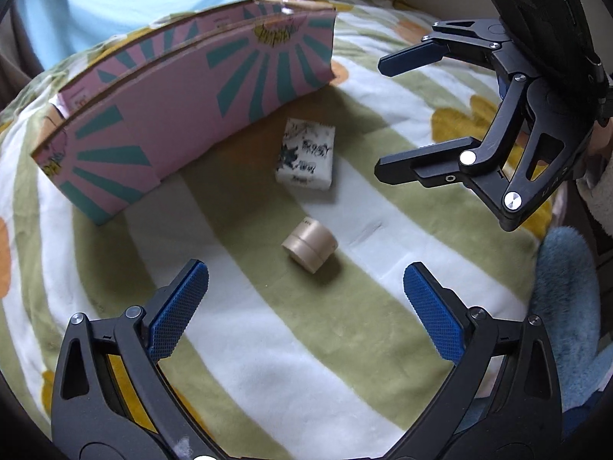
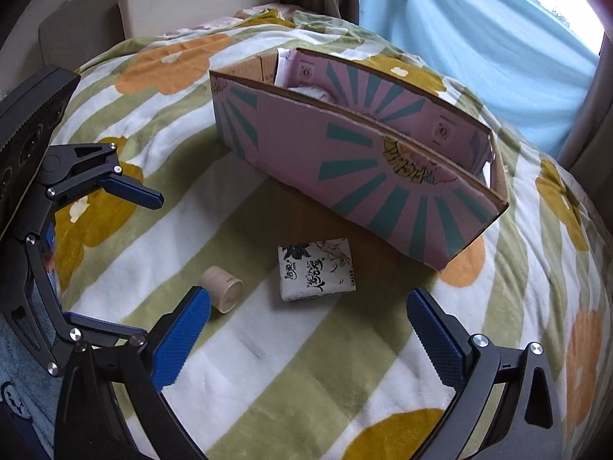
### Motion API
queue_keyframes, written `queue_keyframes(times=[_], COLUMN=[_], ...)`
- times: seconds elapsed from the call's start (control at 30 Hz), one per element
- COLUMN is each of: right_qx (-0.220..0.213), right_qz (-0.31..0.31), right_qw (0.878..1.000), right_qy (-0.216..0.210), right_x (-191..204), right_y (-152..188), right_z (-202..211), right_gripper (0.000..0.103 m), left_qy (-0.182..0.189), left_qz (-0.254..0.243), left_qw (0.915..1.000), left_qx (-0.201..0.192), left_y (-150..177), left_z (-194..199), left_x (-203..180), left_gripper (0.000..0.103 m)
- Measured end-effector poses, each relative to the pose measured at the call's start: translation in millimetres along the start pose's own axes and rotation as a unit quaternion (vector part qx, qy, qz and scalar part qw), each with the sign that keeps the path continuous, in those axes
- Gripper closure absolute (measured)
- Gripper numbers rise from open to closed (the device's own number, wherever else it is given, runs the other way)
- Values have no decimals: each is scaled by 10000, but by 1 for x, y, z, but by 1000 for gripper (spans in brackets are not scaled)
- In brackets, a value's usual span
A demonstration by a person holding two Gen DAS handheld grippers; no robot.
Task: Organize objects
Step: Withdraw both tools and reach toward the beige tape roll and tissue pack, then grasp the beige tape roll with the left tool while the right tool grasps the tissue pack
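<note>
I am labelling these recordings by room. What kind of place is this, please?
Probably a bedroom: a bed under a flowered blanket, a curtain at a window, and a padded headboard behind. A pink box stands on the blanket.

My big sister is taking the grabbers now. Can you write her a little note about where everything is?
Left gripper: open, holding nothing, hovering above the small beige round jar.
Right gripper: open, holding nothing, above the white tissue pack with black drawings.
The jar lies on its side on the green-and-white striped flower blanket, the tissue pack beside it, both in front of the pink cardboard box with teal rays.
Done: something white already shows inside the box; what it is cannot be told.
Left: probably put the jar and tissue pack in the box.
</note>
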State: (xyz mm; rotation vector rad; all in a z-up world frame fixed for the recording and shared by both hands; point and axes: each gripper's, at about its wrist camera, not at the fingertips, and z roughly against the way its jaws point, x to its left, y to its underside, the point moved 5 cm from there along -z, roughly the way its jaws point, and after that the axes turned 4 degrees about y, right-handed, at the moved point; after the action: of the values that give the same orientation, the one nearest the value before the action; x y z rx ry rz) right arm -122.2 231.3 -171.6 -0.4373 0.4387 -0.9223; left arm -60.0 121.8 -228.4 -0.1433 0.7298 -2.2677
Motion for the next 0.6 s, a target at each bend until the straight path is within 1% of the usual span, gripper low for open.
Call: queue_keyframes(times=[0.13, 0.2, 0.3, 0.43, 0.6], right_qx=[194, 220, 222, 219, 219], right_qz=[78, 81, 58, 45, 59], right_qw=[9998, 9997, 9997, 9997, 9997], right_qy=[50, 66, 108, 121, 116], right_x=[-1, -2, -5, -8, -10], right_y=[12, 14, 13, 11, 8], right_z=[-26, -35, -46, -57, -66], right_gripper=[1, 1, 1, 1, 1], left_qy=[17, 27, -75, -57, -10], left_qz=[-18, -50, -145, -176, -174], left_qw=[9999, 9999, 9998, 9998, 9998], left_qx=[104, 108, 89, 69, 93], left_y=[3, 1, 0, -1, 0], left_z=[-21, -29, -39, -49, -55], left_x=[7, 9, 11, 13, 14], left_gripper=[2, 7, 14, 17, 28])
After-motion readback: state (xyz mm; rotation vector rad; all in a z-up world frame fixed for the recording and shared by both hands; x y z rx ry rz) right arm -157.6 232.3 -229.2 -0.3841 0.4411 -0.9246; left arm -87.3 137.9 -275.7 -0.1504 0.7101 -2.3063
